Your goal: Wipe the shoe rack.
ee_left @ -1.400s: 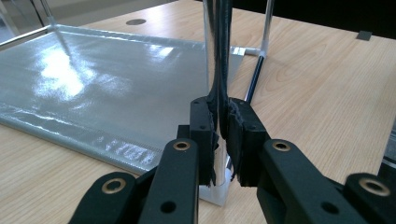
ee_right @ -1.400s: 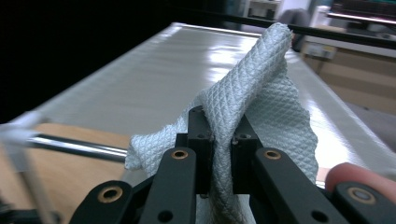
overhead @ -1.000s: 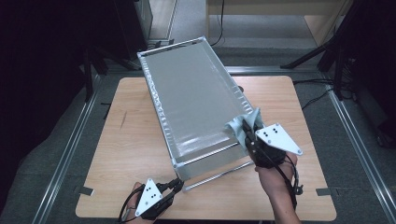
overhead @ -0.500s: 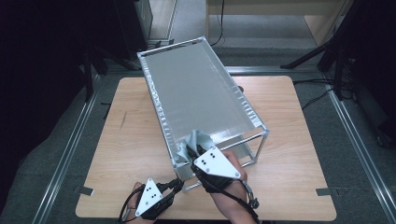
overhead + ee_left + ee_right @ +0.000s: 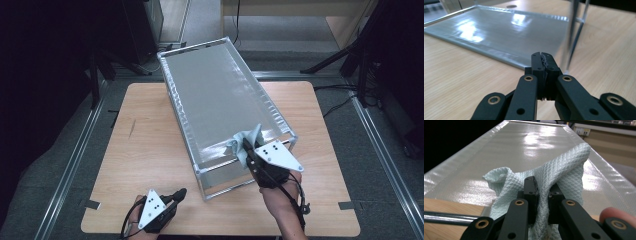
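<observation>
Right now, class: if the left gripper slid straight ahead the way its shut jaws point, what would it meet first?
Most likely the left gripper would meet the near corner of the grey sheet-covered metal-framed rack, about where the thin upright frame rod stands. Bare wooden table lies before that; depth is hard to judge.

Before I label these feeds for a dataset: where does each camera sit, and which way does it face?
High view: above the person's side, looking forward and down on the table; both forearms and tongs show.
Left gripper view: on the left tongs, low over the wood, facing the rack; jaws shut, empty.
Right gripper view: on the right tongs, looking along the rack's top; jaws clamp the cloth.
All three share the rack.
</observation>
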Tool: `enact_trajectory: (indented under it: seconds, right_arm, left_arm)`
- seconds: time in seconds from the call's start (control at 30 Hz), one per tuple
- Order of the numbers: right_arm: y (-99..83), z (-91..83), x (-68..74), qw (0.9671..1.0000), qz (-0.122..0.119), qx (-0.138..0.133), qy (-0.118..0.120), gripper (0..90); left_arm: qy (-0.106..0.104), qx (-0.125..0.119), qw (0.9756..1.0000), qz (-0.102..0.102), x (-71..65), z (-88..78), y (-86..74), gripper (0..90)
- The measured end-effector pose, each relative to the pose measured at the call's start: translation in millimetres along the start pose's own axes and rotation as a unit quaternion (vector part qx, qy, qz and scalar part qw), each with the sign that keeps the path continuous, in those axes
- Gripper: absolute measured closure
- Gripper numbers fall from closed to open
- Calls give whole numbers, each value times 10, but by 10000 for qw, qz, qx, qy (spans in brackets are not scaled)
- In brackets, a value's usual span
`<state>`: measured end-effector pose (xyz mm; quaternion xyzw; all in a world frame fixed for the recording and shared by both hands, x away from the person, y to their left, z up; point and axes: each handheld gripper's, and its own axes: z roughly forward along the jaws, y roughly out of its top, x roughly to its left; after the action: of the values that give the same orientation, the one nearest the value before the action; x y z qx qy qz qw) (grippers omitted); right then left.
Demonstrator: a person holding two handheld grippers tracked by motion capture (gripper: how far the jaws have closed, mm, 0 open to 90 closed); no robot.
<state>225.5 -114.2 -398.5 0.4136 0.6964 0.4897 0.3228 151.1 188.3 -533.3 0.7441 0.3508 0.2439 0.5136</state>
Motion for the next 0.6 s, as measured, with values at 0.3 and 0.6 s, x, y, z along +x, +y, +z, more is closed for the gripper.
enact_trajectory:
  seconds: [0.3, 0.6]
  right_arm:
    - [-27, 4, 249, 9995, -104, -59, 277, 834]
    - [-22, 14, 483, 9983, -240, -81, 527, 832]
  left_arm:
    - [-390, 78, 9992, -32, -167, 98, 14, 521]
    - [130, 41, 9999, -15, -94, 60, 7, 808]
